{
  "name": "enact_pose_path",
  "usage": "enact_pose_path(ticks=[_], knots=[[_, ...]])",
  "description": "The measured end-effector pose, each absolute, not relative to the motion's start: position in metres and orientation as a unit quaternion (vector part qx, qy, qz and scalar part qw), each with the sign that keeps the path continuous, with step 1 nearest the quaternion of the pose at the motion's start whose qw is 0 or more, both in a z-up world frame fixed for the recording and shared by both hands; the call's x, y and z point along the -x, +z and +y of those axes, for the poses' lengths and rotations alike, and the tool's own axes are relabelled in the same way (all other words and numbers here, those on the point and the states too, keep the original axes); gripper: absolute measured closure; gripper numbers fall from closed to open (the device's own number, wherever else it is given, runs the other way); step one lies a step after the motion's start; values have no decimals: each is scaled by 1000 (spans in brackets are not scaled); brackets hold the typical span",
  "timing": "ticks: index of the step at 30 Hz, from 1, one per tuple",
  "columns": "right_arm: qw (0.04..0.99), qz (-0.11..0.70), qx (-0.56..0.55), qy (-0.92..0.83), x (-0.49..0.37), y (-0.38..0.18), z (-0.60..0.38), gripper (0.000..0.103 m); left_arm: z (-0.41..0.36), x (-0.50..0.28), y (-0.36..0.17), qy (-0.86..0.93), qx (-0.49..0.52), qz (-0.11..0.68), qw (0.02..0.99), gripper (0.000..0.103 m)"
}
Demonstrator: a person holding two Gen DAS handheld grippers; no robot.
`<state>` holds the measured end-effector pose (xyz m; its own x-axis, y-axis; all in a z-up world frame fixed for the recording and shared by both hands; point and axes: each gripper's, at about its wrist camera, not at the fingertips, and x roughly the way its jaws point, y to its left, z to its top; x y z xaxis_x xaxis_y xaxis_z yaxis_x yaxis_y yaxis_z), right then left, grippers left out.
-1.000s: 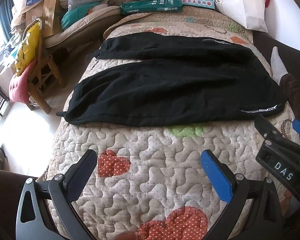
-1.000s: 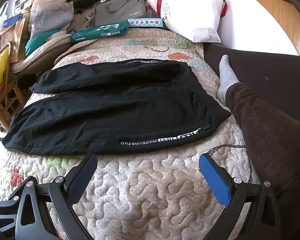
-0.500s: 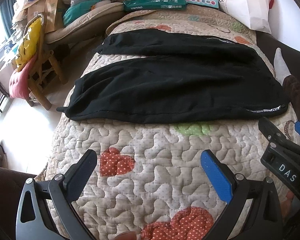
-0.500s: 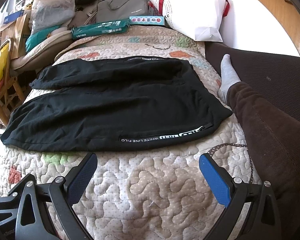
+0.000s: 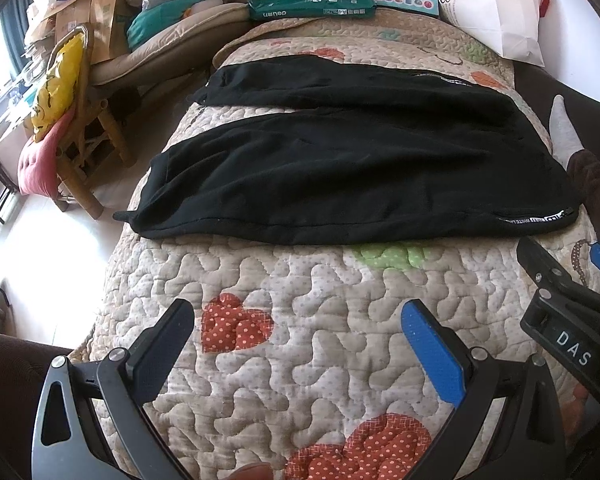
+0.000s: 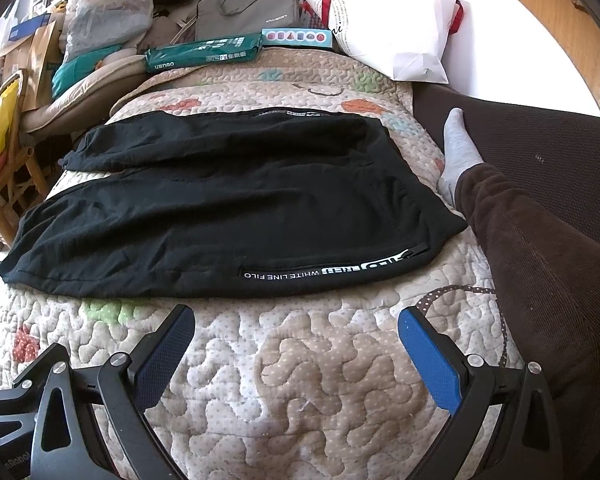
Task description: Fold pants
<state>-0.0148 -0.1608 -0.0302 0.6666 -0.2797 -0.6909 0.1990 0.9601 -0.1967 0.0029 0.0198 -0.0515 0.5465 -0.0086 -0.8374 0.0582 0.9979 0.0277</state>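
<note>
Left gripper and right gripper are both hanging over the quilt, jaws spread wide, gripping nothing, near the hem side of the black pants. Pants are lying flat across the quilt, legs spread apart, white-lettered side seam facing the right gripper. Operator's socked foot is resting beside the waistband end.

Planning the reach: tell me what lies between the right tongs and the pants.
Only bare quilt lies between the right tongs and the pants, shown in the right wrist view.
</note>
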Motion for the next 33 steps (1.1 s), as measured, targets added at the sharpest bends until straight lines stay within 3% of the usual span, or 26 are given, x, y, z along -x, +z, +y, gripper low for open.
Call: enact_pose_path(ticks=[33], knots=[[910,392,48,-128,15,-35,-159,0,34,-10,-81,-10,-17,510,860,0]])
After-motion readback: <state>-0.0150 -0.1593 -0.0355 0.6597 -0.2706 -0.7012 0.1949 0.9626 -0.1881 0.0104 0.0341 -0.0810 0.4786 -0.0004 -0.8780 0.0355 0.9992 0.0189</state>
